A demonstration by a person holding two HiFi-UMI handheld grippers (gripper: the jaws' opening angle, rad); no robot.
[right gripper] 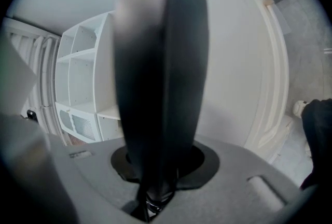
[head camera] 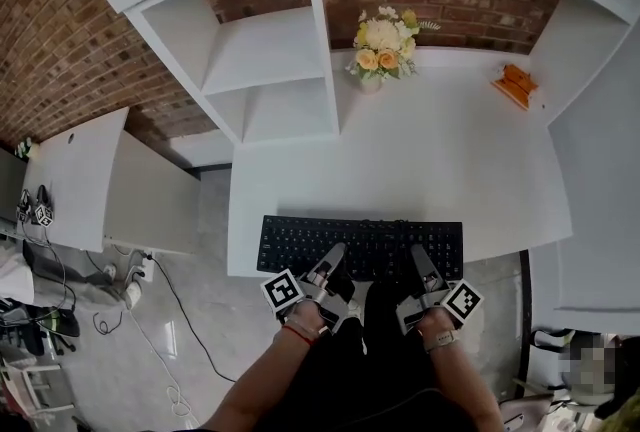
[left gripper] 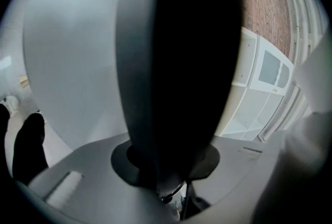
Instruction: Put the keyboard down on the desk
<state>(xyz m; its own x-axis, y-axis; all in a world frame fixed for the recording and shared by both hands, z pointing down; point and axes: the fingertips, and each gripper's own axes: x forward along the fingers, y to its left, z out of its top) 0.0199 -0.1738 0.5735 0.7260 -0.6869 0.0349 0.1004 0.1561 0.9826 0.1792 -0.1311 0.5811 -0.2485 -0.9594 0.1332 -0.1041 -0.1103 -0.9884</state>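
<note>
Keyboard first: it lies lengthwise along the near edge of the white surface, about midway between its near corners, with its near long side reaching out over that edge toward us. We hold it there with both tools. The left hand-held gripper pinches the near long side toward the left end, and the right hand-held gripper pinches the same side toward the right end. In each gripper view the dark slab fills the gap between the jaws, seen end-on, so both are clamped on it rather than spread. Two grips set well apart keep a long, thin thing level, which we judge is the reason for holding it this way. We cannot tell whether its underside already touches the surface. We judge the putting-down to be near its end, with only lowering and letting go left.

Containers next. A small vase stands at the far edge of the surface, near its middle, and holds a bunch of cream and peach flowers. The white shelf unit rises from the far left corner, and the compartments facing us show nothing inside. An orange thing sits near the far right corner; we cannot make out what it is. All of these are well apart from the keyboard.
</note>
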